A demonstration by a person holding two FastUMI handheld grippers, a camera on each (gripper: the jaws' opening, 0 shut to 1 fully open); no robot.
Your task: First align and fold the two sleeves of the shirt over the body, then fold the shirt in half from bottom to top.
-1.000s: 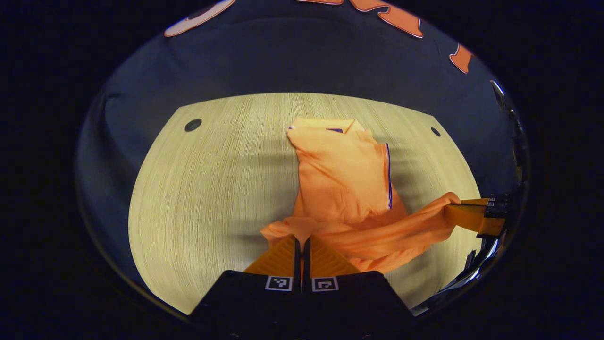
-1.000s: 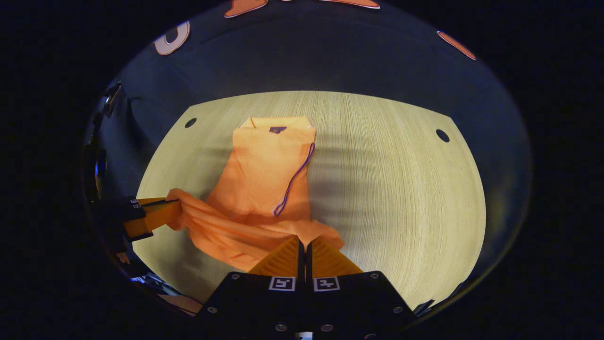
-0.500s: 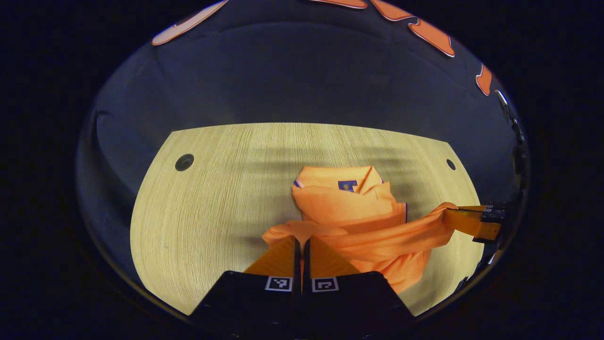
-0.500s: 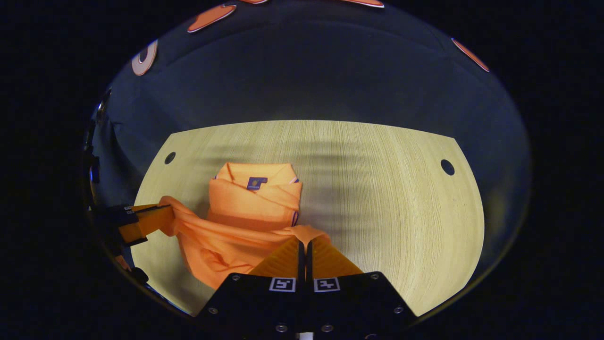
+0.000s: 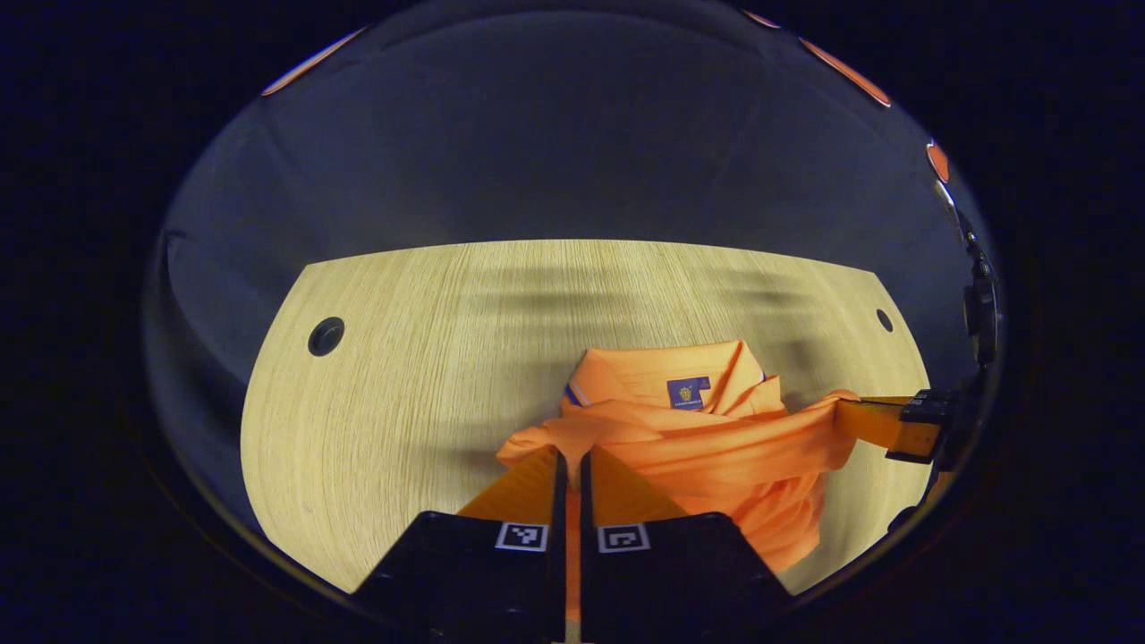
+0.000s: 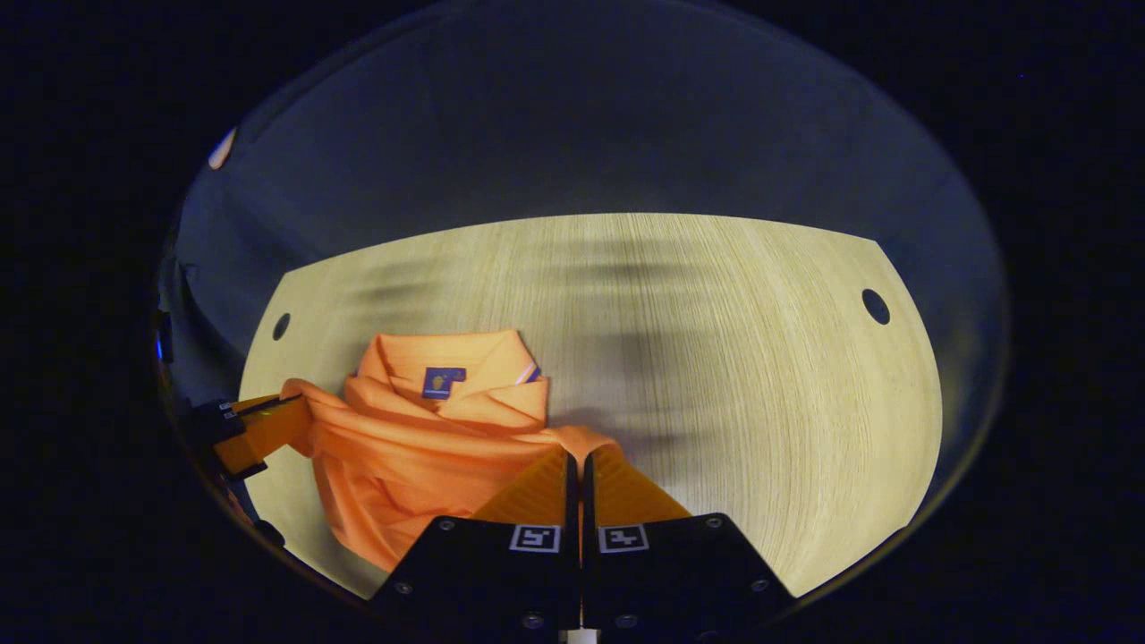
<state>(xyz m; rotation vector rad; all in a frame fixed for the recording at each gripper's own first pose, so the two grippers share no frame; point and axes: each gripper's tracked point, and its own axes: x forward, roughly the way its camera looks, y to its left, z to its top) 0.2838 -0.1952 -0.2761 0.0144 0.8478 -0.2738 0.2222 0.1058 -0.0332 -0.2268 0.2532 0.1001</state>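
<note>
The orange shirt (image 5: 707,447) lies on the wooden table, its collar with a blue label (image 5: 687,392) at the far end. The bottom hem is stretched between both grippers, lifted just short of the collar, with the lower half doubled over the body. My left gripper (image 5: 570,454) is shut on the hem's left corner. The right gripper (image 5: 845,416) holds the other corner at the right. In the right gripper view, the right gripper (image 6: 577,453) is shut on its corner of the shirt (image 6: 420,452), and the left gripper (image 6: 291,413) pinches the far corner.
The light wooden table (image 5: 420,358) has round holes near its far corners (image 5: 326,335) (image 6: 875,306). Bare tabletop (image 6: 742,402) spreads to the right of the shirt. The dark booth wall stands behind the table's far edge.
Both grippers have carried the hem forward from the near side toward the collar. The shirt's body, visible before, is now covered by the folded-over lower half.
</note>
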